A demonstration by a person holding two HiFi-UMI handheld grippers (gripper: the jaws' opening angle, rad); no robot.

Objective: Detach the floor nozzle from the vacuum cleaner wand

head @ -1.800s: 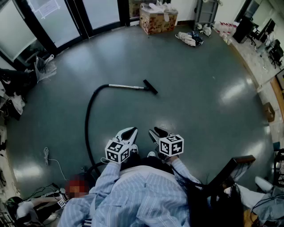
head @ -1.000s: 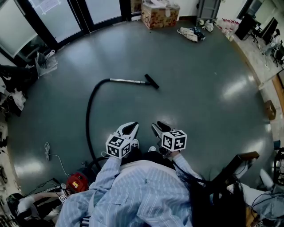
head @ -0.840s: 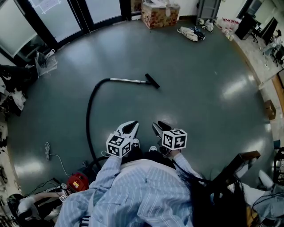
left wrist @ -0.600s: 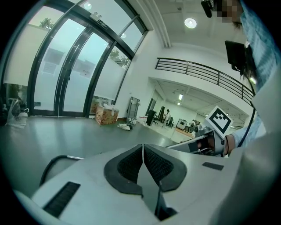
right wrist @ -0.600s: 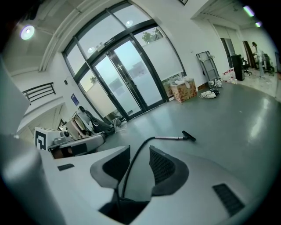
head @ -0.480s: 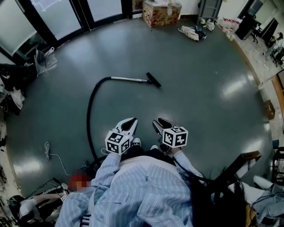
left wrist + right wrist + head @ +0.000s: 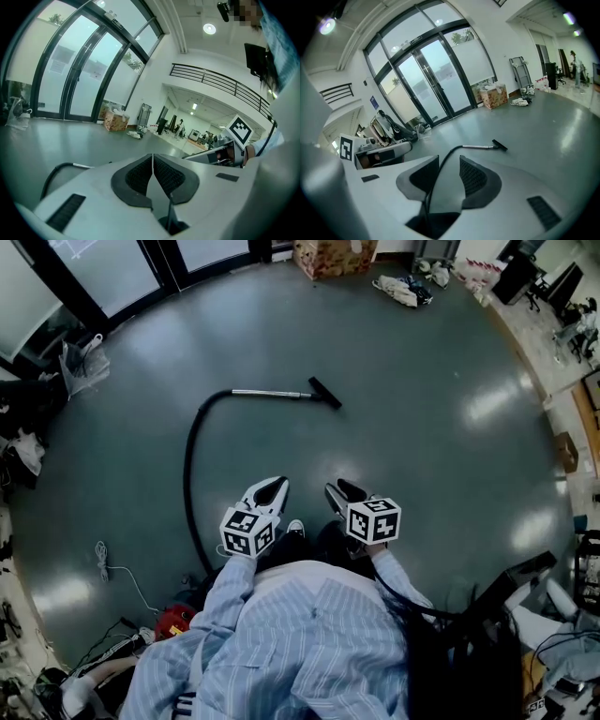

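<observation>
A wide hall w/ a glossy grey-green floor (image 7: pixel 422 474) and tall dark-framed glass doors (image 7: pixel 103 277) at the far side. The flat black floor nozzle (image 7: pixel 325 392) lies on this floor, joined to the thin silver metal wand (image 7: pixel 270 394) (the two are not yet separated). From the wand's end away from the nozzle, a black flexible hose (image 7: pixel 190 465) curves back toward the person and a small red vacuum body (image 7: pixel 173 622). A brown cardboard box (image 7: pixel 333 254) stands beyond the nozzle, near the doors. Both tools are well apart from the nozzle, on the person's side of it. The white left gripper (image 7: pixel 152 161) has its jaws together, nothing btw. them. The white right gripper (image 7: pixel 449 164) has its jaws apart and grips nothing; the hose shows only far behind the gap.
</observation>
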